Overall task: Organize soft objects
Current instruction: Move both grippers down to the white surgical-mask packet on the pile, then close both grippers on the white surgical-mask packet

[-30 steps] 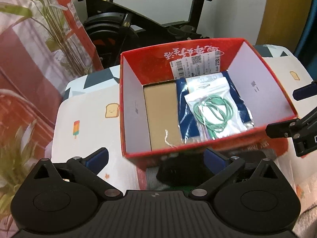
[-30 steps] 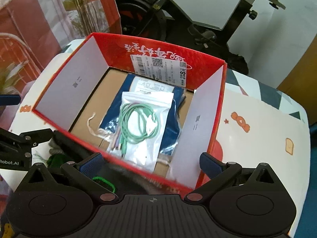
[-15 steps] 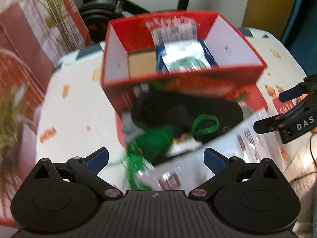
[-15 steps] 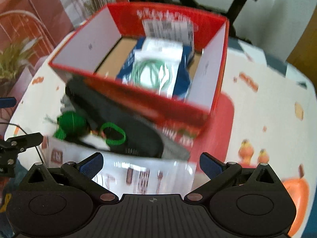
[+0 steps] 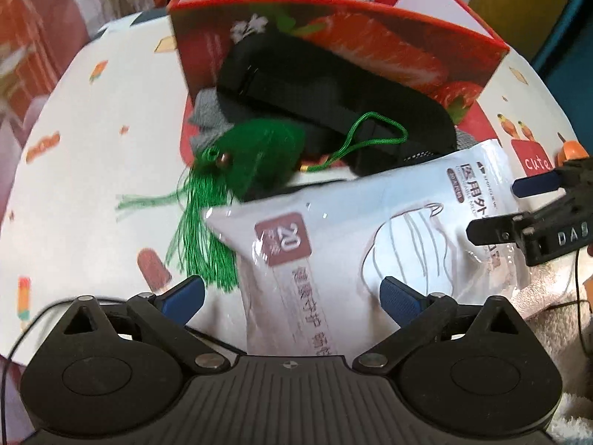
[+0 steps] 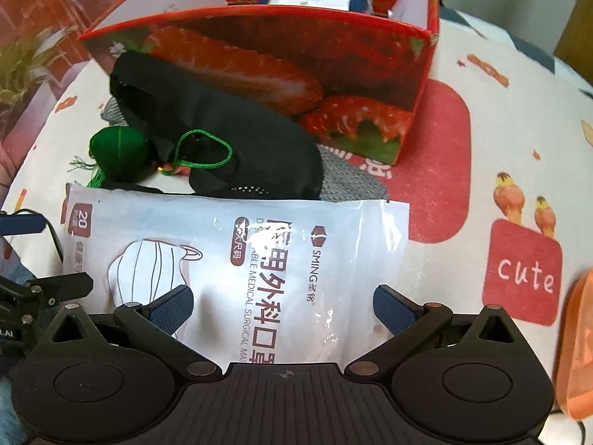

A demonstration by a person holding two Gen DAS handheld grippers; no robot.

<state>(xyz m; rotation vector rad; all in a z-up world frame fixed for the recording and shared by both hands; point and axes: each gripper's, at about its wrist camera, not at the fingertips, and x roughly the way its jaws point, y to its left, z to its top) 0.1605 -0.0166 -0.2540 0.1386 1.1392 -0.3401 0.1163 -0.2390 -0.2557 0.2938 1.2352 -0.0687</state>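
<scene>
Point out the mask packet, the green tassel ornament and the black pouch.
mask packet point(image 6: 237, 256), right wrist view, printed front.
green tassel ornament point(image 5: 259, 155), left wrist view, round body.
black pouch point(image 6: 237, 141), right wrist view, middle of the fabric.

A white cloth printed with cartoon motifs point(image 6: 463, 170) covers the supporting surface; a red patch reading "cute" sits at about four o'clock in the right wrist view. On it stands a red box with strawberry pictures point(image 6: 333, 74), at twelve o'clock. Against the box's near wall lies a black fabric pouch point(image 6: 222, 141), partly over a grey knitted piece point(image 6: 348, 181). At nine o'clock from the pouch, touching it, rests a green tasselled ornament point(image 5: 259, 155) with a cord loop. Nearest, at six o'clock, lies a sealed pack of surgical masks point(image 6: 241, 252), its far edge touching the pouch.
</scene>
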